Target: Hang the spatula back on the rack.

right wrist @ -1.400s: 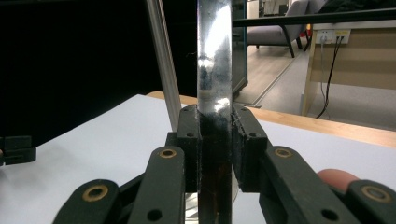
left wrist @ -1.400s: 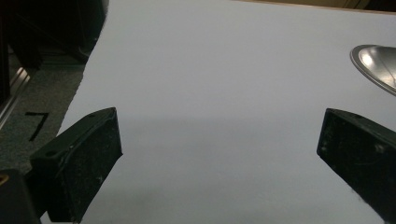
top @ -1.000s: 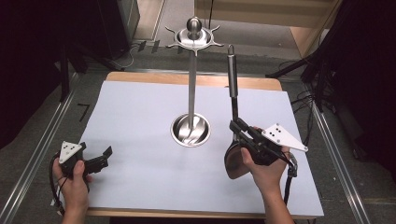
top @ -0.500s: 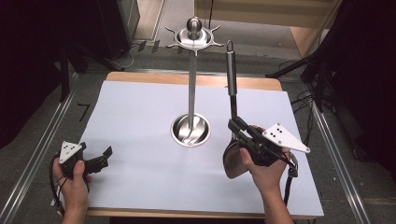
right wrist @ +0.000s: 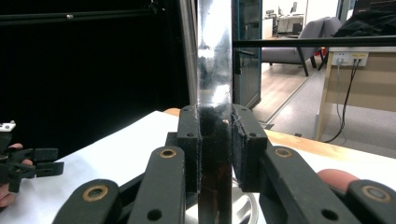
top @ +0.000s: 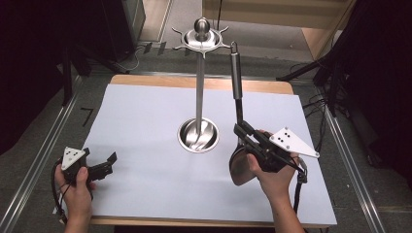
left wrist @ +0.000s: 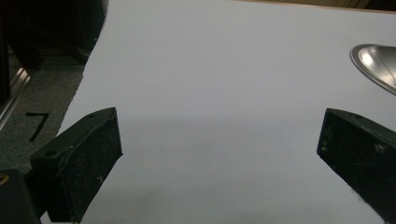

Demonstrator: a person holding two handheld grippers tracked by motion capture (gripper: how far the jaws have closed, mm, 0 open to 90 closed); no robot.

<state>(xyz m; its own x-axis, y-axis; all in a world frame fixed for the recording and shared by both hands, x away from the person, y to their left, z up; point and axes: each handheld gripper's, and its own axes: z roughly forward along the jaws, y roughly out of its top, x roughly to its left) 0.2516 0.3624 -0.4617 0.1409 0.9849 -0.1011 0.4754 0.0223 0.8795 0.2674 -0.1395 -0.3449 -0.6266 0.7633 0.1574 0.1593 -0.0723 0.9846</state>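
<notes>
A spatula stands nearly upright just right of a steel stand, its blade low over the white sheet. The right gripper pinches its dark neck between narrowed jaws. The left gripper rests at the sheet's near left, jaws wide and empty. Since the earlier frames, nothing has visibly shifted.

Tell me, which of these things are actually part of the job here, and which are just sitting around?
Part of the job:
- ladle, held upright, clamped between the right gripper jaws
- steel hanging stand with hooks on top, beside the ladle

Just there:
- left gripper, open, holding nothing
- white sheet covering the table
- dark cabinet behind the table
</notes>
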